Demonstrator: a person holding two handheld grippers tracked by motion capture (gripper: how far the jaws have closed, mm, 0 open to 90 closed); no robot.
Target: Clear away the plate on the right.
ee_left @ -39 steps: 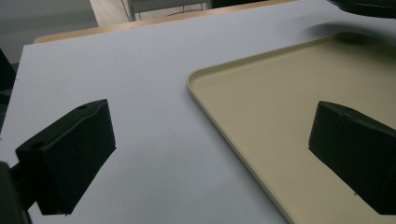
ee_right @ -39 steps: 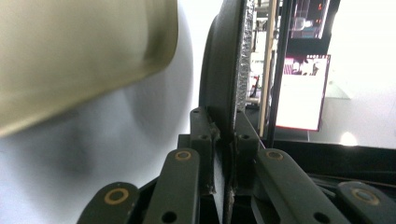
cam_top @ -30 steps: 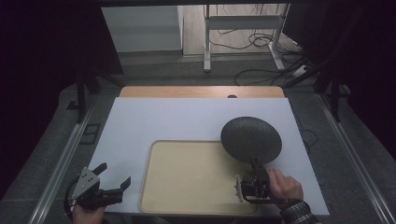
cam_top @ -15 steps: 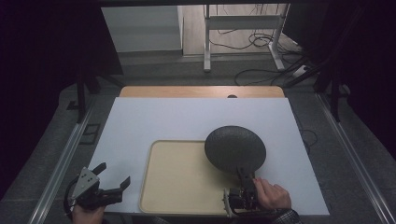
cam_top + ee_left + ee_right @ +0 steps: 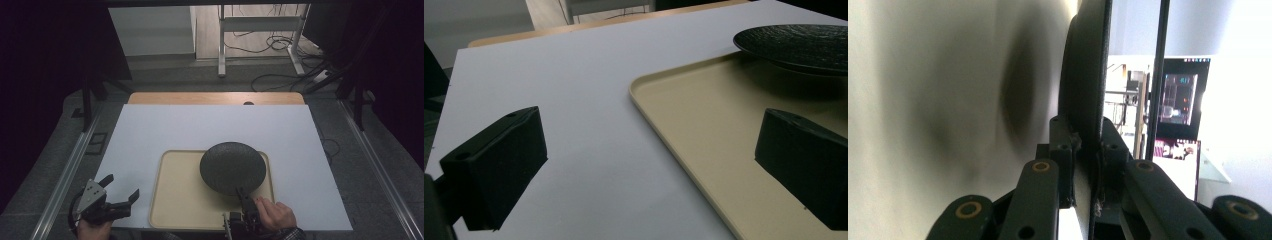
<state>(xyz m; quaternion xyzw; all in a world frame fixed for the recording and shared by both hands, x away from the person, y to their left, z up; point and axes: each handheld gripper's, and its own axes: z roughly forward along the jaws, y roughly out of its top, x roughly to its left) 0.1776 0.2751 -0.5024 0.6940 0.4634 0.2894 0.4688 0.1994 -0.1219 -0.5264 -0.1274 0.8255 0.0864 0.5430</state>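
Note:
A black round plate (image 5: 232,167) hangs a little above the right half of a beige tray (image 5: 175,200). My right gripper (image 5: 242,196) is shut on the plate's near rim, with the hand behind it at the table's front edge. In the right gripper view the jaws clamp the rim of the plate (image 5: 1088,75) edge-on at the right gripper (image 5: 1087,145), and the tray (image 5: 948,100) is a blurred pale surface with the plate's shadow. My left gripper (image 5: 121,186) rests open at the front left, beside the tray. In the left gripper view the left gripper (image 5: 651,165) holds nothing; tray (image 5: 704,125) and plate (image 5: 794,45) lie ahead.
A white sheet (image 5: 210,130) covers most of the table, with a strip of wooden tabletop (image 5: 215,98) showing at the far edge. Metal rails (image 5: 65,175) run along both sides. Cables and a stand's legs lie on the floor beyond.
My right gripper has carried the plate leftward, from over the tray's right edge to above the tray's right half. The left gripper has stayed put.

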